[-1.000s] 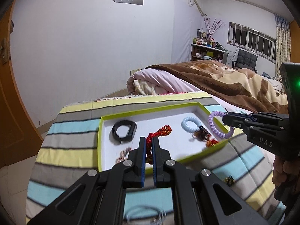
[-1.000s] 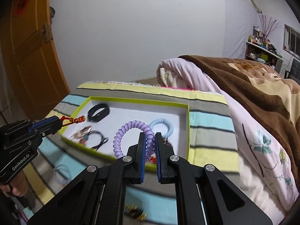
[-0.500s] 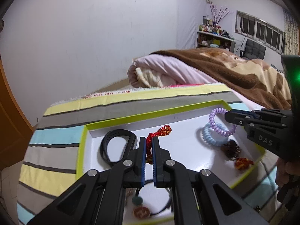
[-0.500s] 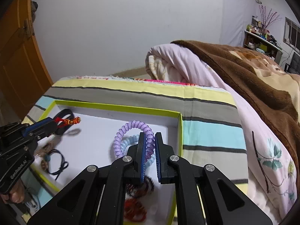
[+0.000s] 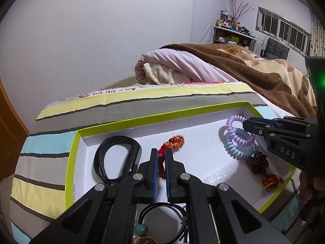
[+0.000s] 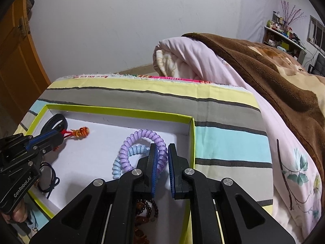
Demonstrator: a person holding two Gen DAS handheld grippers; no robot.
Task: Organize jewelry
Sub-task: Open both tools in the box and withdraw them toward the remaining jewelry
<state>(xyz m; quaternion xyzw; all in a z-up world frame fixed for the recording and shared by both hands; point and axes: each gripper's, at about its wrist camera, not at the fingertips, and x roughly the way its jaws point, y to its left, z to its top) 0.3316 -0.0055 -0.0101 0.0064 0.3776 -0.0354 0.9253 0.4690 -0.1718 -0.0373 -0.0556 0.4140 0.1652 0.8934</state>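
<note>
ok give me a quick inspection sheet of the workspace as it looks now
surface: striped cloth under a green-edged tray.
job's things: purple coil band over a blue coil band; red knotted charm; black strap, dark beads, black cord in the tray.
clutter: nothing seen.
grippers: left gripper shut on the charm; right gripper around the purple band, jaws slightly apart.
cables: nothing seen.
surroundings: pink quilt, brown blanket, door.

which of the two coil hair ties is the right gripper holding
The purple coil hair tie, between the right gripper fingers. The blue coil hair tie lies flat in the tray beneath it.
</note>
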